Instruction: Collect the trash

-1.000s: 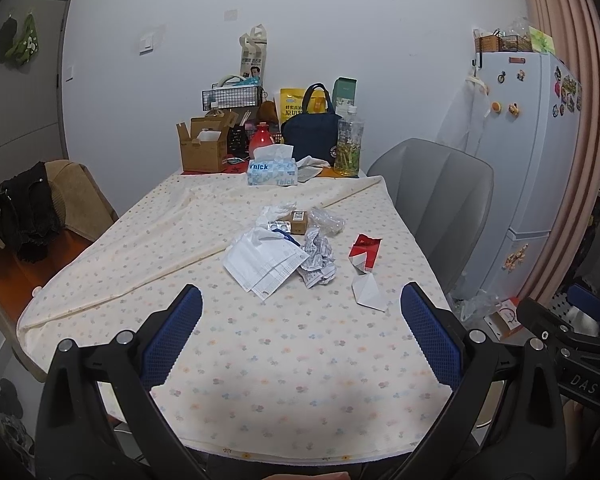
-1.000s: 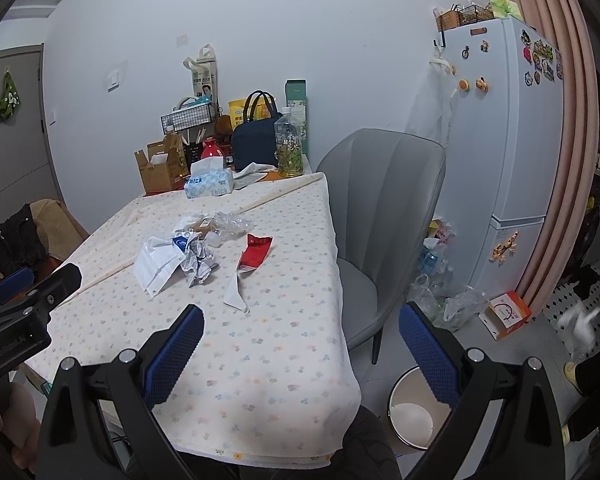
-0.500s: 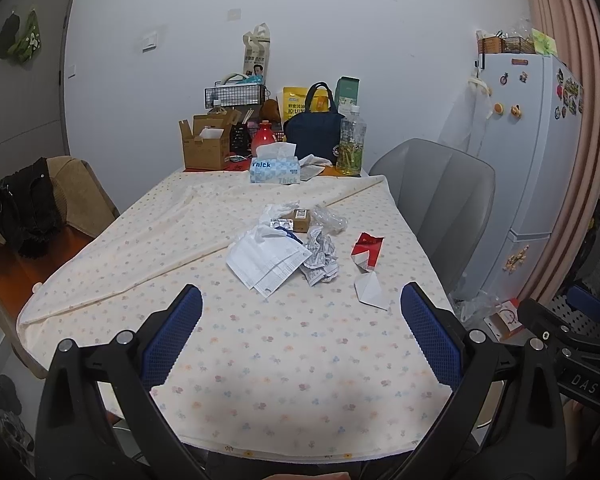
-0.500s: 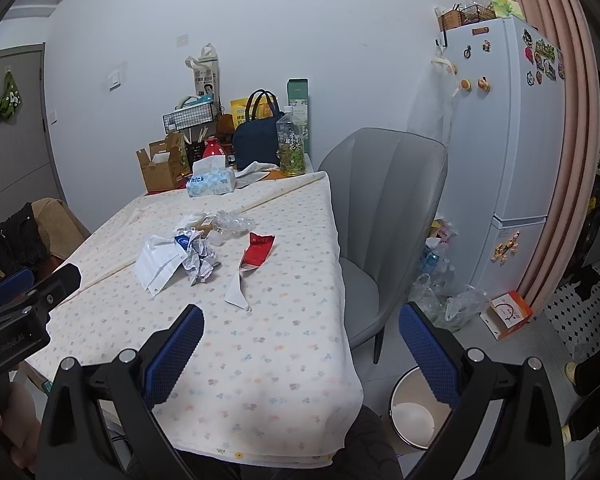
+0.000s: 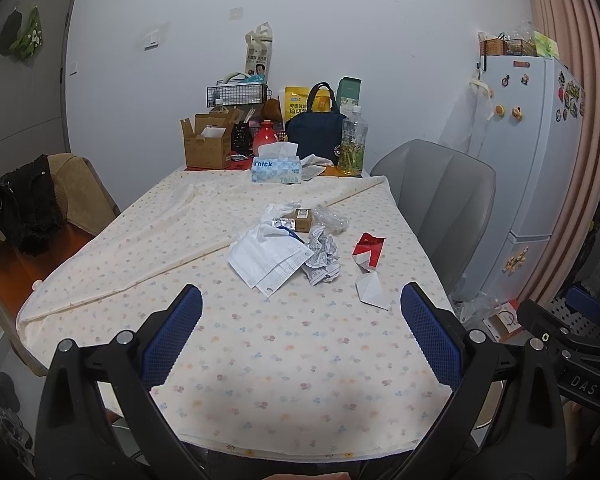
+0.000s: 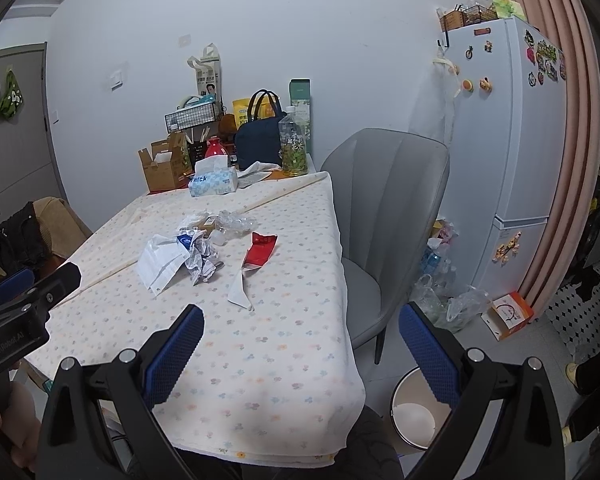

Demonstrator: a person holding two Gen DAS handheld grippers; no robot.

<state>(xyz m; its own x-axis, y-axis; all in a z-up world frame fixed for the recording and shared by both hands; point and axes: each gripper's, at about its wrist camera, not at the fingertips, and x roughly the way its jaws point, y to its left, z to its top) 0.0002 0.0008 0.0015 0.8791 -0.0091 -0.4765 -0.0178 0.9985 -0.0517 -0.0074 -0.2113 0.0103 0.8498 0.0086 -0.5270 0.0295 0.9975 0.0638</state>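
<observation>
On the table [image 5: 260,352], red wrapper [image 5: 367,251] lies lengthwise pointing away.

Waste bin [image 6: 414,412] partly behind right gripper; small print on crumpled paper [image 5: 322,258] unreadable

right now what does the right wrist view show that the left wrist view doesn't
Only the right wrist view shows the white bin on the floor past the table's right edge, and the left gripper from outside. Only the left wrist view shows the right gripper from outside. Both show the crumpled paper, red wrapper, tissue box and grey chair.
</observation>
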